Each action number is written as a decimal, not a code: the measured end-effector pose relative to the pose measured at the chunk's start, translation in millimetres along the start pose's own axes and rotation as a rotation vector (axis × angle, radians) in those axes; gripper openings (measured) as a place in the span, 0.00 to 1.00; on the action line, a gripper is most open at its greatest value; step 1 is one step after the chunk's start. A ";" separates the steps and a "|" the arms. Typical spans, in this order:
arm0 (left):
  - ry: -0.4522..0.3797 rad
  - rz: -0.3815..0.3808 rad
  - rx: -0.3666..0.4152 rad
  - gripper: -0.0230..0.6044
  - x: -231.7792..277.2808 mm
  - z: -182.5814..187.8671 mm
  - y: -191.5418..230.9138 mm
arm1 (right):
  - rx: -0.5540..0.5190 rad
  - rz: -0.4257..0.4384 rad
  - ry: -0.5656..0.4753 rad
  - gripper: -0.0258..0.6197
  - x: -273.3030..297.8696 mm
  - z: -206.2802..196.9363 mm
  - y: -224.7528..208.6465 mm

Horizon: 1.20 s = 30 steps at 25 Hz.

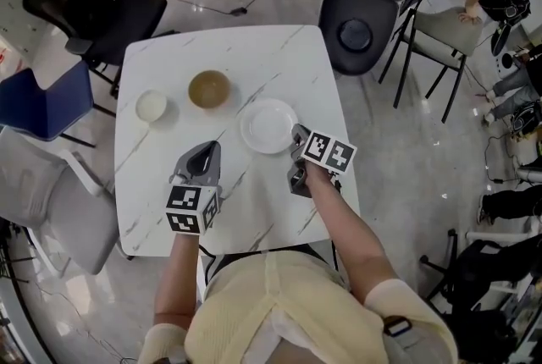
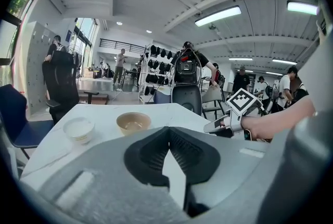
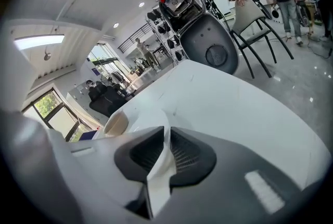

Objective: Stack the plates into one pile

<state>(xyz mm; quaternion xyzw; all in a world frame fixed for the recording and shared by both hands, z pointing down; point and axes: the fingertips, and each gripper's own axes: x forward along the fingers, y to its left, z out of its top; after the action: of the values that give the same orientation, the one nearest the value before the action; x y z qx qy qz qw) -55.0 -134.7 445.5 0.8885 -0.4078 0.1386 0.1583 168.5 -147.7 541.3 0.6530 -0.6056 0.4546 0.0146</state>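
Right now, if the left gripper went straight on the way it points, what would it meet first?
Probably the table just ahead, since the left gripper tilts downward. If it skimmed the top, the brown bowl would come next. Depth is hard to judge.

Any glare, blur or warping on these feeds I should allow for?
Head view: evenly lit, sharp, edges bowed; white plate low-contrast on the white table. Left gripper view: fisheye, ceiling strip lights blown out, brown bowl sharp. Right gripper view: horizon tilted, plate rim hard to tell from table.
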 end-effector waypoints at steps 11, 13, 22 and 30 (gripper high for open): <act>0.058 -0.003 -0.079 0.04 8.4 -15.3 -2.3 | -0.168 -0.051 0.027 0.12 7.7 1.0 -1.4; 0.054 -0.001 -0.092 0.04 8.6 -15.0 -0.4 | -0.220 -0.061 0.020 0.13 6.7 3.2 -1.1; 0.021 -0.038 -0.209 0.04 10.2 -7.8 -3.4 | -0.331 0.048 0.015 0.14 -16.5 8.9 18.8; 0.029 -0.082 -0.265 0.04 12.7 -8.4 -6.0 | -0.390 0.154 -0.005 0.09 -44.8 13.3 40.1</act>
<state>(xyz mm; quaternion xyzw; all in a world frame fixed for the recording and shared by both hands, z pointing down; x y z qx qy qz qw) -43.3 -136.4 456.9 0.8736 -0.3837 0.0896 0.2856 150.5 -131.0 484.8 0.5907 -0.7304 0.3267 0.1042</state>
